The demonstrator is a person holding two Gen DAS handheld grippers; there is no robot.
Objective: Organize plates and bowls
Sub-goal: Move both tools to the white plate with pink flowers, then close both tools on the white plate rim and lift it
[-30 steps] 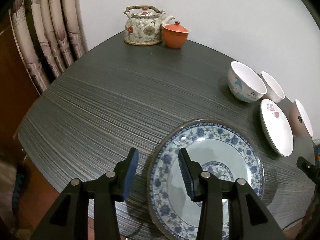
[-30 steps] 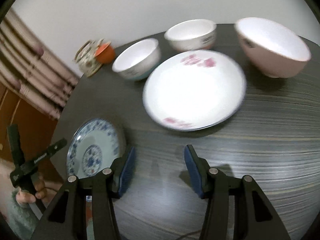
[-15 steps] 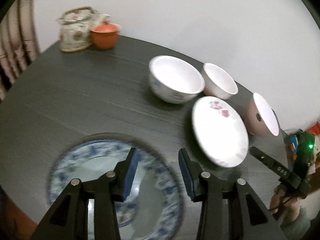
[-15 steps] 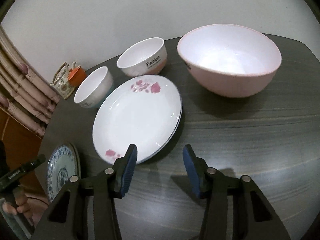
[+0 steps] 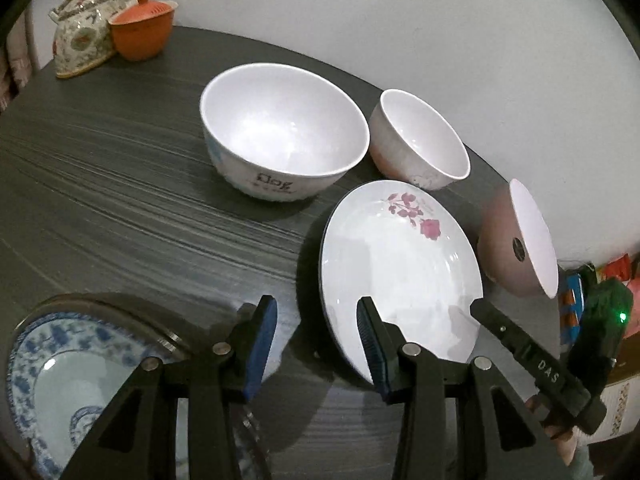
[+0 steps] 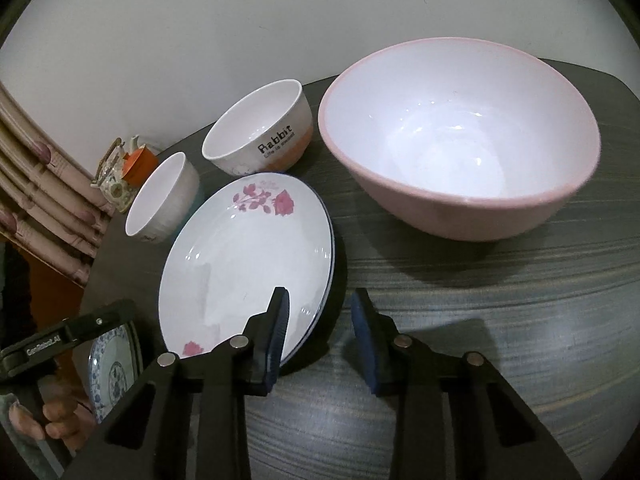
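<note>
- A dark, streak-grained table [image 5: 120, 184] carries the crockery, with a bare stretch across its left half and another in front of the pink bowl [image 6: 460, 140] on the right.
- The right gripper [image 6: 318, 320] straddles the near right rim of the rose-printed white plate [image 6: 240, 264]; its jaws have just been closing, one blue pad over the plate, the other on the table side (a visible gap remains, nothing clamped).
- The left gripper [image 5: 316, 340] hangs half open over the table just left of that plate's near edge, holding nothing.
- The blue-and-white patterned plate [image 5: 60, 380] lies at the near left corner, partly hidden behind the left gripper's black frame and cut by the edge of view.
- Two white bowls stand beyond the rose plate: the wide bowl [image 5: 280, 144] to the left, the "Rabbit" bowl [image 6: 260, 132] just beside it.
- Far left by the wall stand a floral teapot [image 5: 80, 40] and an orange lidded cup [image 5: 140, 32], touching.
- All the ware looks glossy and smooth.
- A hand [image 6: 52, 420] grips the left tool's handle, mostly out of view.
</note>
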